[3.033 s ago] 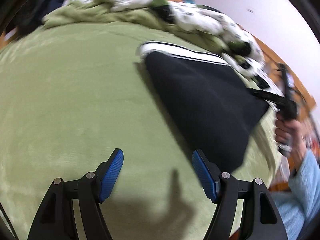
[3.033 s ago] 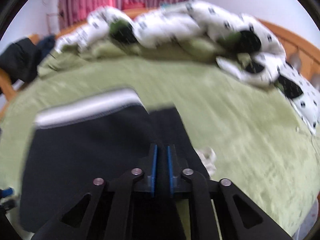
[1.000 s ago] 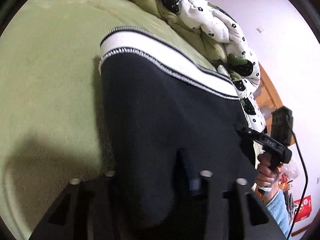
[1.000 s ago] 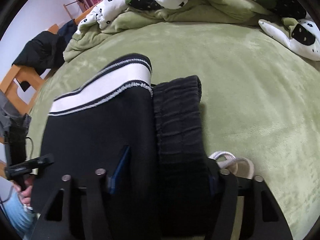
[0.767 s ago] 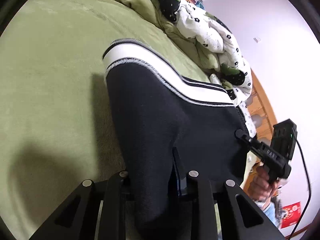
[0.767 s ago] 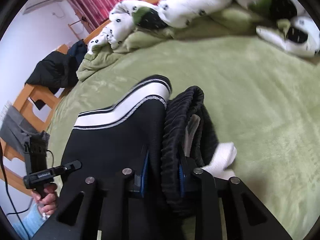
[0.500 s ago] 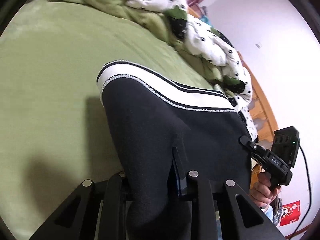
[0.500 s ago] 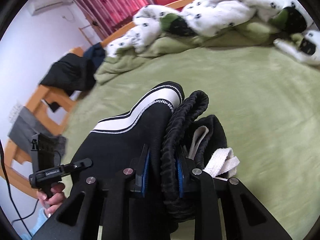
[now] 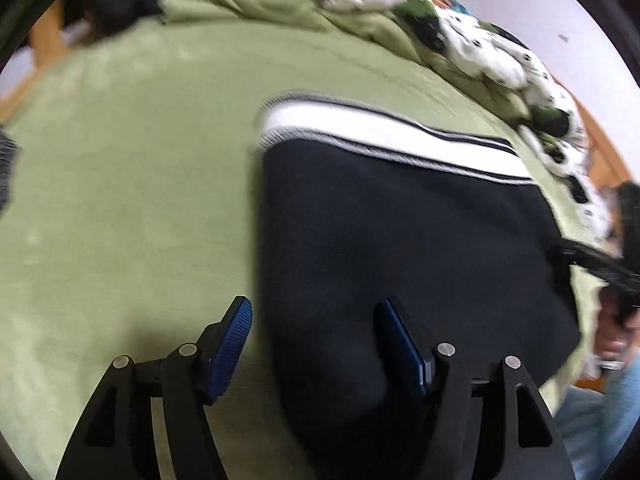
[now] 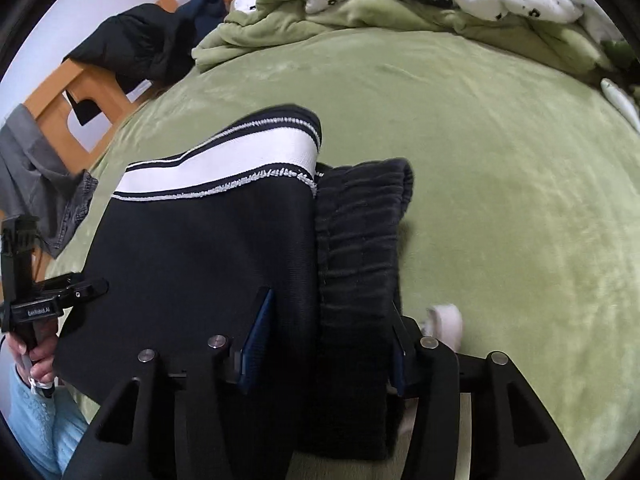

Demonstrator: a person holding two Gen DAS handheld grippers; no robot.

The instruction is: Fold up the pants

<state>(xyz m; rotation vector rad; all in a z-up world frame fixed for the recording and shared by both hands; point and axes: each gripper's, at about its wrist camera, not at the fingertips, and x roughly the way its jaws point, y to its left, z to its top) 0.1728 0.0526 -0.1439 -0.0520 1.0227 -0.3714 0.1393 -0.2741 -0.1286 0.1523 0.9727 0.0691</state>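
Since the folded black knit pants [image 10: 200,264] are soft and floppy, both spread-jawed grippers, left gripper [image 9: 316,340] and right gripper [image 10: 328,344], should pinch layered edges.

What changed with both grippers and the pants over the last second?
Both grippers let go. The left gripper was shut on the near edge of the pants; it is now open. The right gripper was shut on the waistband and now stands open around it. The folded pants stayed on the green blanket, striped cuff farthest from both grippers.
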